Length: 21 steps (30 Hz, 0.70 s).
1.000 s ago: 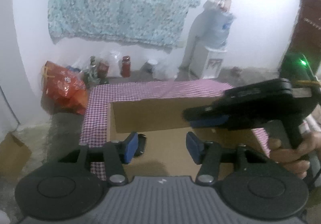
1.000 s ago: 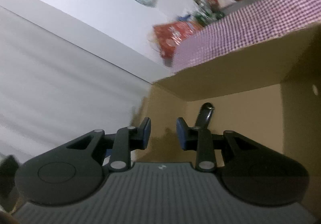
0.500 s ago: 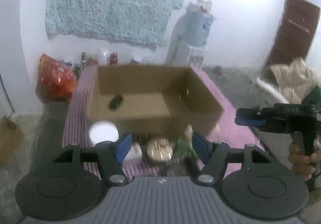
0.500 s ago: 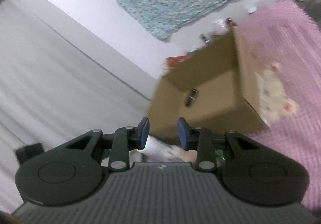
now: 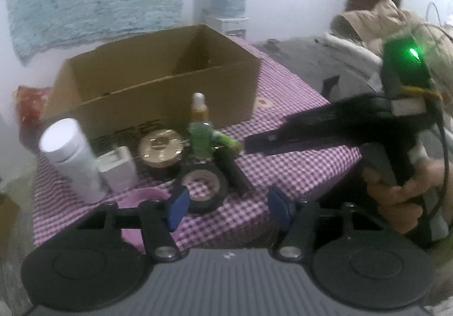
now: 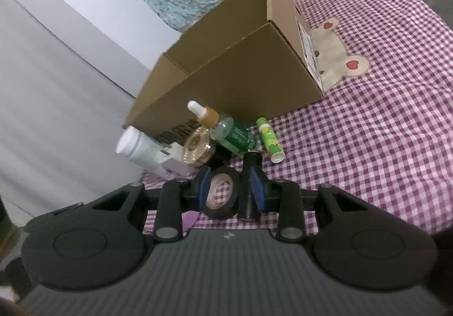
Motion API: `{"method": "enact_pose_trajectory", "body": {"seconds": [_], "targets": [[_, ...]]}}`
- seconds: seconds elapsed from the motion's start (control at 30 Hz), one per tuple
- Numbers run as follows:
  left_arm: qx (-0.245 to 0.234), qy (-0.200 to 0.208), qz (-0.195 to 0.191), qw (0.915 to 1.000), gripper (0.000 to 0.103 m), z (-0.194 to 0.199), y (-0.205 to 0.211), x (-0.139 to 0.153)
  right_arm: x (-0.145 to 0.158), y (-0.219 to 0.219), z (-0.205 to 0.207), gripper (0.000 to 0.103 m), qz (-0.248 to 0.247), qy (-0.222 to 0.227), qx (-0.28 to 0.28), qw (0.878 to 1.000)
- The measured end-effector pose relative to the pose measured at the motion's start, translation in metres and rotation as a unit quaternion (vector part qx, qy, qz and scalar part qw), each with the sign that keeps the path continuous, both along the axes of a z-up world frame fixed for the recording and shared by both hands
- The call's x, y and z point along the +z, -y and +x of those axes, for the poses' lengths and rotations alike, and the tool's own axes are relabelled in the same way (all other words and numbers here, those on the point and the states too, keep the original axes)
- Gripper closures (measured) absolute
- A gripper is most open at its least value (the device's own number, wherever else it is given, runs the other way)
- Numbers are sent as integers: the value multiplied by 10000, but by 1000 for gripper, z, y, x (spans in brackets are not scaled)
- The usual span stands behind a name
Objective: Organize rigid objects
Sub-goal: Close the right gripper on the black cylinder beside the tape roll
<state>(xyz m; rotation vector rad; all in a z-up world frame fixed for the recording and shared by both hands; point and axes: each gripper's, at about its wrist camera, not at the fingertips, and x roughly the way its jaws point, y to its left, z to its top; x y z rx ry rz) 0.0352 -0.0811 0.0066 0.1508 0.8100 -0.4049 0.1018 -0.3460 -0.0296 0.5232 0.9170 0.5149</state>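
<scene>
Your left tool (image 5: 226, 204) sits low in its own view, angled downward over the near edge of the bed, its two blue pads (image 5: 177, 202) set well apart and closing, with nothing pressed between them. Your right tool (image 5: 249, 143) reaches in from the right side of that view, its dark fingers narrowed to a point over the bed. Your right hand (image 5: 396, 194) wraps its grip handle, fingers curled around it. In the right wrist view, the right tool (image 6: 230, 188) also tilts downward, its blue pads (image 6: 204, 188) close together but not touching, gripping nothing.
</scene>
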Motion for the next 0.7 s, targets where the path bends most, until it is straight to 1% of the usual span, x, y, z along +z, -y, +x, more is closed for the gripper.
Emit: {"method": "enact_pose_trajectory", "body": {"seconds": [0.03,0.13,0.17,0.2,0.27,0.33,0.43,0.53,0.6,0.67,0.7], "targets": [[-42,7,1,10000,45,0,3,-5,-3,-7,1,73,-152,-14,41,9999],[-92,-54,-33,9999,59,3,13,-21,-10,-25,8,77,-661,-20,133,9977],[-95,-70,-65,9999,61,4,15,-25,-11,-30,9,77,-798,-21,166,9967],[-97,-83,-103,9999,62,4,16,-29,-12,-33,11,79,-889,-44,208,9958],[-78,-111,-136,9998,70,8,19,-36,-17,-39,17,82,-1007,-120,314,9943],[-54,-188,-194,9996,71,12,20,-42,-19,-43,20,84,-1096,-185,424,9929],[-43,-312,-323,9990,71,17,19,-49,-19,-48,24,84,-1148,-197,514,9919],[-79,-391,-351,9986,70,21,19,-50,-18,-50,25,84,-1205,-186,593,9908],[-104,-417,-363,9984,67,21,20,-50,-18,-48,24,84,-1175,-233,615,9909],[-145,-473,-396,9980,61,22,20,-52,-18,-44,21,84,-1107,-326,592,9915],[-168,-497,-402,9978,60,22,21,-52,-18,-40,19,84,-1045,-385,567,9922]]}}
